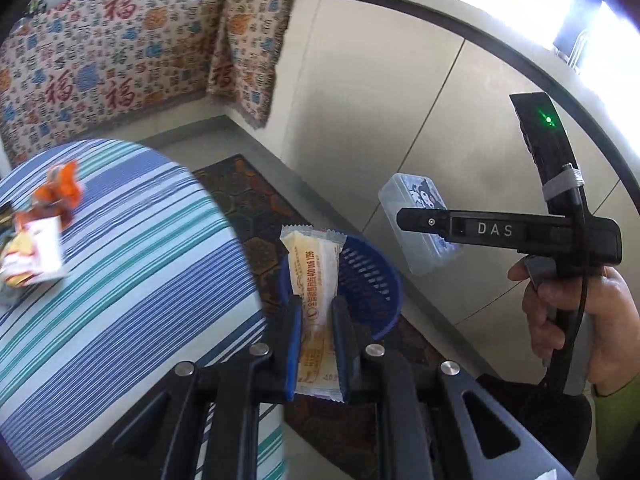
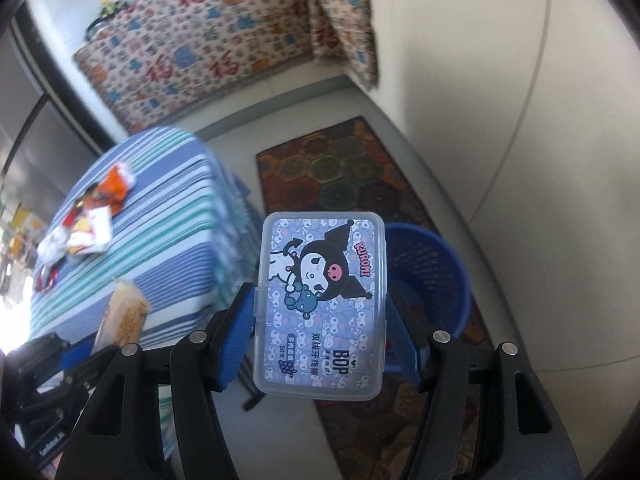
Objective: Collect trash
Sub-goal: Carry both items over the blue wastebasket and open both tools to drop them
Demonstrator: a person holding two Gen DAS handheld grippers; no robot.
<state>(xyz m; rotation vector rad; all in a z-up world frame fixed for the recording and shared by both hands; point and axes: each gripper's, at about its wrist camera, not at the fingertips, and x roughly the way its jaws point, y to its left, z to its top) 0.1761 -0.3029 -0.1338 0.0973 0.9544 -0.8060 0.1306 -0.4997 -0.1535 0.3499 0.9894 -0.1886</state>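
wrapper (image 1: 316, 280), cream with orange print, pinched upright in left hand-held gripper (image 1: 316, 320), above blue basket (image 1: 372, 292) on patterned rug (image 1: 248, 204). plastic box (image 2: 322, 304), cartoon lid, clamped between jaws of right hand-held gripper (image 2: 322, 316), near the basket. loose wrappers (image 1: 36, 240) near left edge of striped worktop (image 1: 140, 260).

A glossy crinkled foil wrapper (image 1: 316, 280), a translucent smooth plastic box (image 2: 322, 304), a perforated blue plastic basket (image 2: 434, 276) and a woven striped tablecloth (image 1: 132, 264).
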